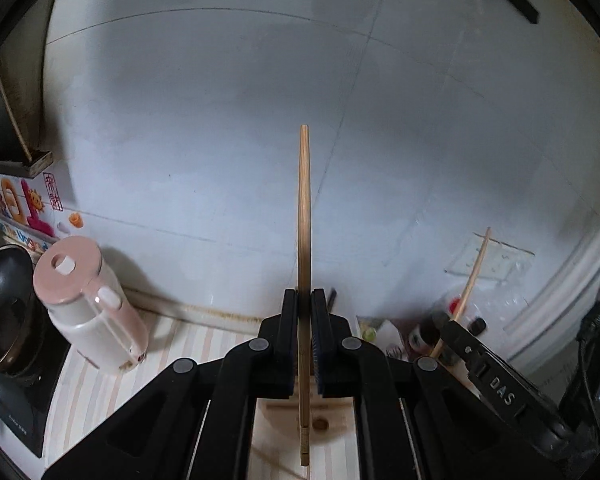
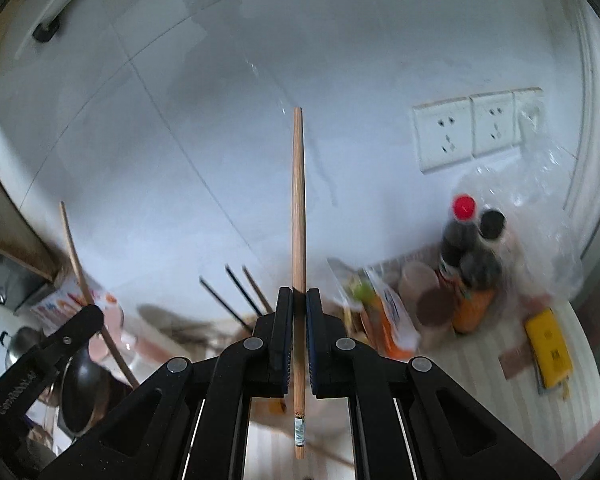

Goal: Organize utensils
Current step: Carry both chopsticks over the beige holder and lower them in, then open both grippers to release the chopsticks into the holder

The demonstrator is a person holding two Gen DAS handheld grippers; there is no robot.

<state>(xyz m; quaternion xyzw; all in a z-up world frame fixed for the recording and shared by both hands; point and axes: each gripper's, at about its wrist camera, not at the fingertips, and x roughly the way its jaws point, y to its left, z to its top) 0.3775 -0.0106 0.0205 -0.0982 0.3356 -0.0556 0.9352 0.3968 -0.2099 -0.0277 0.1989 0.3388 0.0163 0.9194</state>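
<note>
My left gripper point(image 1: 304, 300) is shut on a wooden chopstick point(image 1: 304, 208) that stands upright between its pads, its thin tip up against the white tiled wall. My right gripper point(image 2: 299, 300) is shut on a second wooden chopstick point(image 2: 298, 200), also upright, with a labelled end below the pads. Each gripper shows in the other's view: the right one point(image 1: 452, 326) with its chopstick point(image 1: 474, 276) at the lower right, the left one point(image 2: 92, 312) with its chopstick point(image 2: 80, 276) at the lower left. Several dark chopsticks point(image 2: 236, 296) stick up behind the right gripper.
A pink-lidded jug point(image 1: 88, 300) and a black pan point(image 1: 4, 308) stand at the left on the striped counter. Sauce bottles point(image 2: 464, 248), snack packets point(image 2: 384, 312), a plastic bag point(image 2: 540, 232) and a yellow box point(image 2: 548, 344) crowd the right. Wall sockets point(image 2: 472, 132) sit above.
</note>
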